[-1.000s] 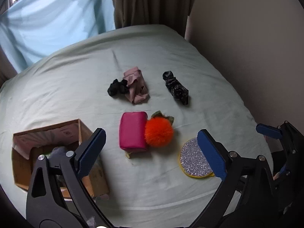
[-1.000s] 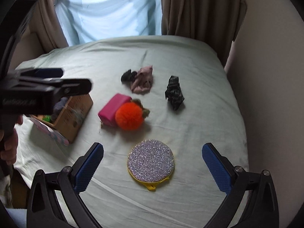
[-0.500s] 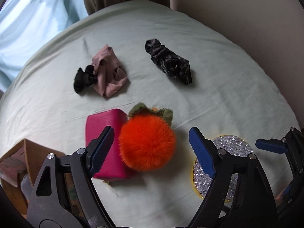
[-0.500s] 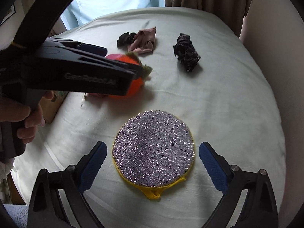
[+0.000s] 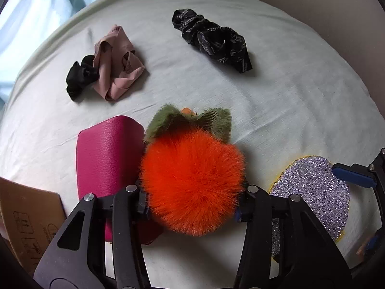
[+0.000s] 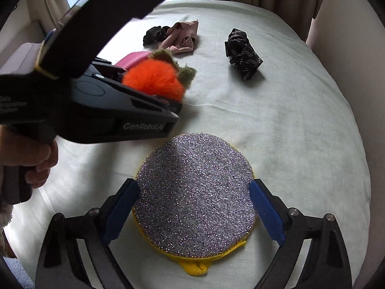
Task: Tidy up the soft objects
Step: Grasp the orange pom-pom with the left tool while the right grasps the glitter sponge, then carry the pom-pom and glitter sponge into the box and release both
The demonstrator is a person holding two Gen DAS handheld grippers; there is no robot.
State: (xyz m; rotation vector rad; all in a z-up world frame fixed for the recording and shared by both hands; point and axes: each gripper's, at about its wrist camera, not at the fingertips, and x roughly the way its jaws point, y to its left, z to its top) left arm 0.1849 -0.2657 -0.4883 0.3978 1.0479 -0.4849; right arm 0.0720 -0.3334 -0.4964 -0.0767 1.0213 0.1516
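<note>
Bedsheet [image 5: 276,110]; orange pompom [image 5: 192,187] hides left jaws' tips.

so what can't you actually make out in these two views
- Left tongs pads: left wrist view, buried in the orange pompom; grip unclear.
- Cardboard box: cut off by the left edge, contents unseen.
- Pink pouch: right wrist view, mostly behind the left tongs' body.
- Glitter disc: left view, partly behind the tongs' arm.

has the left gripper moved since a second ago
Yes. The left gripper has advanced toward the fluffy orange pompom, now straddling it beside the magenta leather pouch.
</note>
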